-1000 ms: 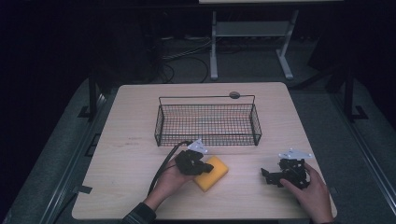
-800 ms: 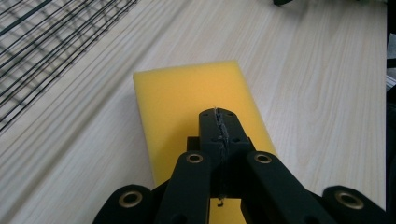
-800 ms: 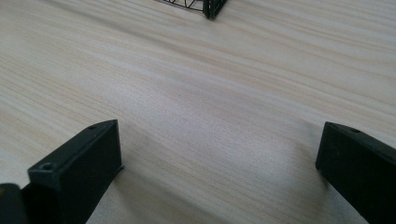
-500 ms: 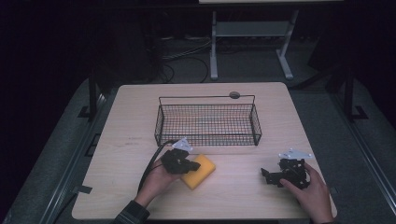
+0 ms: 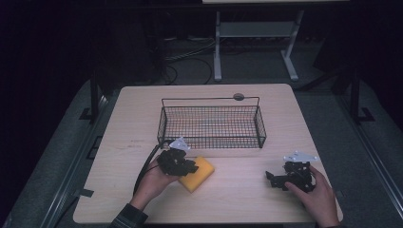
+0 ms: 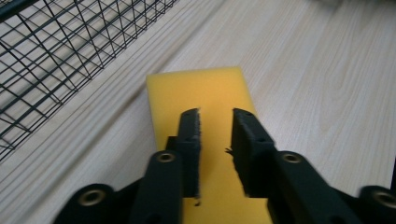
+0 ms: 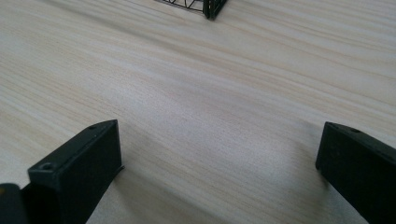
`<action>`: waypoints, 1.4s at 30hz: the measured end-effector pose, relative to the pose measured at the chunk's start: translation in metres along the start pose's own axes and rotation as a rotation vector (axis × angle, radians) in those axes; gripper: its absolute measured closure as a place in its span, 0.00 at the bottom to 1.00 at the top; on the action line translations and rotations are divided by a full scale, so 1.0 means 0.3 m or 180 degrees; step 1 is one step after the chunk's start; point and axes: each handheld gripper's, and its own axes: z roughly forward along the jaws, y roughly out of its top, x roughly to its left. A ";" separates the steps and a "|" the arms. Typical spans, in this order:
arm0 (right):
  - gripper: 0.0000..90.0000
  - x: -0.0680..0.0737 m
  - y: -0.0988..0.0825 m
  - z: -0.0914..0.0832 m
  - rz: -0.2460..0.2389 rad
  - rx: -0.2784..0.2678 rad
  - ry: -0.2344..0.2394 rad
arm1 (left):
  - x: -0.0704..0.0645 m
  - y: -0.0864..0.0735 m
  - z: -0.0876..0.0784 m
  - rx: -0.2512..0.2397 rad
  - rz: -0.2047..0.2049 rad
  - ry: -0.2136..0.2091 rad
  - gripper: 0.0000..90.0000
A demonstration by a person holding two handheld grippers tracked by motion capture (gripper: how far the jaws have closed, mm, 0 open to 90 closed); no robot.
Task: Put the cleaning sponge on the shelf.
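A: Sponge [image 5: 197,173] lies flat on the table [image 5: 142,109], just in front of the wire basket [image 5: 211,121]; the left gripper [image 5: 189,167] hangs over its near end.

B: The left gripper view?

A: Its jaws have just been opening, a narrow gap above the sponge [image 6: 201,93], pads pressing nothing.

B: And the right gripper view?

A: The right gripper [image 7: 219,172] stands wide apart, holding nothing, over bare wood, well apart from the sponge.

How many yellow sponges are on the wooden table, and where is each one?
1. The flat yellow rectangular sponge lies on the light wooden table, just in front of the black wire basket and outside it, under the left gripper. The basket looks empty; nothing seems hidden.
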 end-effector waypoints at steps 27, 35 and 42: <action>0.00 0.000 0.000 0.000 -0.0002 -0.0001 0.0000 | -0.033 0.069 0.080 0.0541 -0.0050 0.0290 0.14; 0.00 0.000 0.000 0.000 0.0002 -0.0001 0.0000 | -0.037 0.058 0.127 0.0628 -0.0054 0.0320 0.14; 0.00 0.000 0.000 0.000 -0.0001 0.0000 -0.0001 | -0.033 0.046 0.156 0.0726 -0.0039 0.0337 0.14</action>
